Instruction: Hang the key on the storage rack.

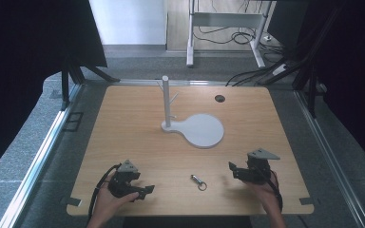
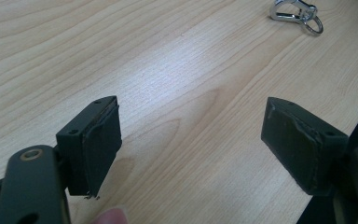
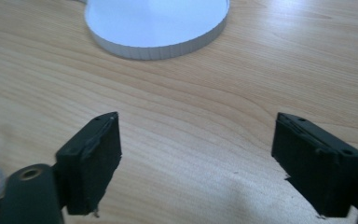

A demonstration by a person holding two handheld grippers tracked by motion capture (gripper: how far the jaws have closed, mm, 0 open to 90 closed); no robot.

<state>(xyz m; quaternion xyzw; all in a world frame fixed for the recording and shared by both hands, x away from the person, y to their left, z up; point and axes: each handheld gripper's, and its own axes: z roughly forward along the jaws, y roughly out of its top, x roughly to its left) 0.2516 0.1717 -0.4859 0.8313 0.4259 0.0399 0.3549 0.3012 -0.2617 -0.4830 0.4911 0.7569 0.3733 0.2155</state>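
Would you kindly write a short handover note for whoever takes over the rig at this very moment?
Left tongs: open, empty, low over the table's near edge.
Right tongs: open, empty, near the right front edge.
Key clip: lies flat on the table between the two tongs, untouched by either.
White stand: upright on its round base mid-table, nothing on its pegs.
Done: nothing yet.
Left: probably pick up the clip and hang it on a peg.

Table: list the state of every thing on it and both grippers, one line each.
Left gripper: open, nothing between the jaws, low over the table.
Right gripper: open, nothing between the jaws.
Key clip: lying flat between the grippers, untouched.
Stand: upright, pegs bare.
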